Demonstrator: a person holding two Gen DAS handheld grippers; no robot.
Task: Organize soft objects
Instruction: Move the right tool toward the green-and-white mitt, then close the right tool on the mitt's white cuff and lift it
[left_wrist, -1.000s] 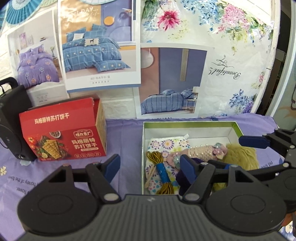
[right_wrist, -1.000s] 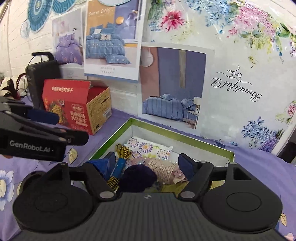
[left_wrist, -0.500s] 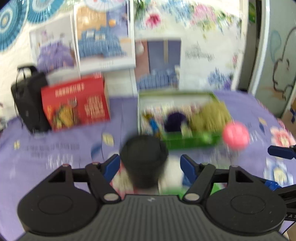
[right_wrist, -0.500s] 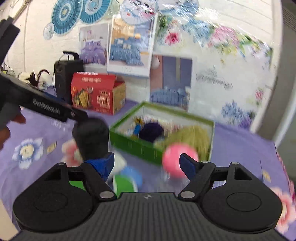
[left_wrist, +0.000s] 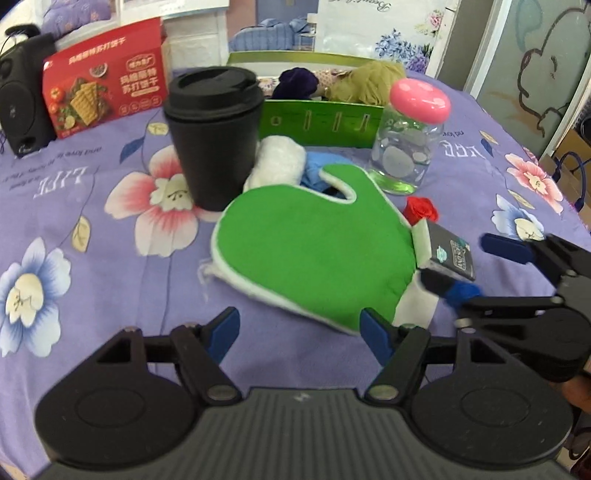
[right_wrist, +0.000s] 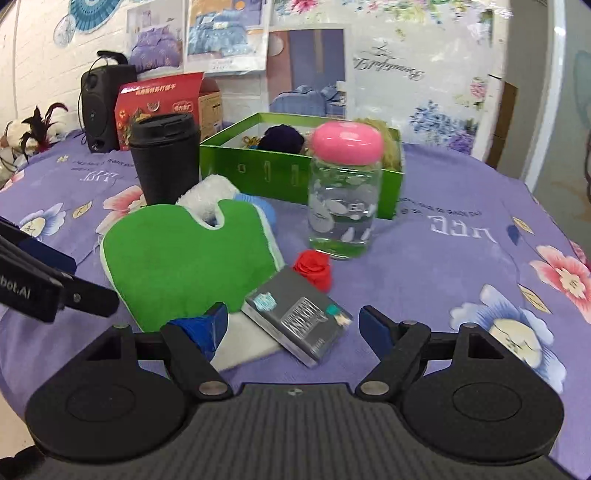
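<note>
A green mitt with a white cuff lies flat on the purple flowered cloth. Behind it sit a white fluffy roll and a blue soft piece. A red fabric rose lies to its right. The green box at the back holds a dark purple ball, a yellow-green puff and other soft things. My left gripper stands open just short of the mitt's near edge. My right gripper is open, low by the cuff, with a small dark packet lying between its fingers, untouched.
A black lidded cup stands left of the mitt. A clear jar with a pink lid stands right of it. A red cracker carton and a black speaker are at the back left.
Both grippers have drawn back from over the green box and sunk toward the table. The mitt, cup, jar and packet have come into view close in front of them.
</note>
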